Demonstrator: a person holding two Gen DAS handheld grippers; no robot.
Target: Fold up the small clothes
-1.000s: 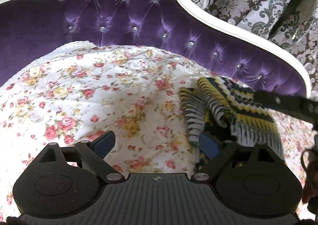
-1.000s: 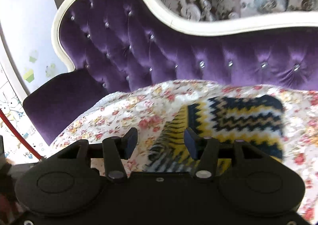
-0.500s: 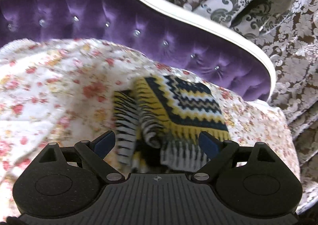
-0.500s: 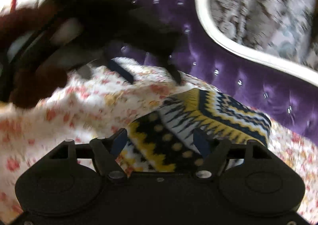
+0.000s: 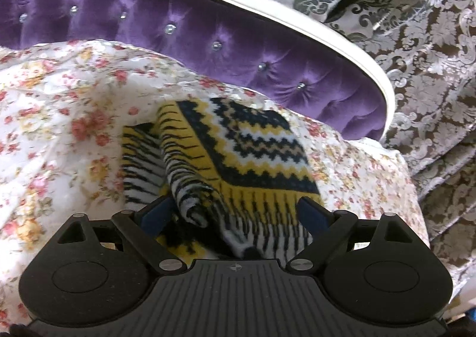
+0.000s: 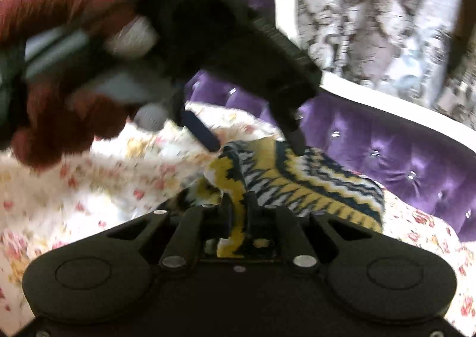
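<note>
Now that the right claw (image 6: pixel 238 212), wide apart a second ago, has pinched shut on the knitted garment (image 5: pixel 238 152) lying on the floral cover (image 5: pixel 59 116), the left claw (image 5: pixel 235 215) — spread wide at the bunched hem toward 6 o'clock — looks ready to start a fold.

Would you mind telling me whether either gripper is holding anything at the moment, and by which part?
The right gripper is shut on the knitted garment, pinching a raised fold at its near edge. The left gripper is open, straddling the garment's striped hem without clamping it.
</note>
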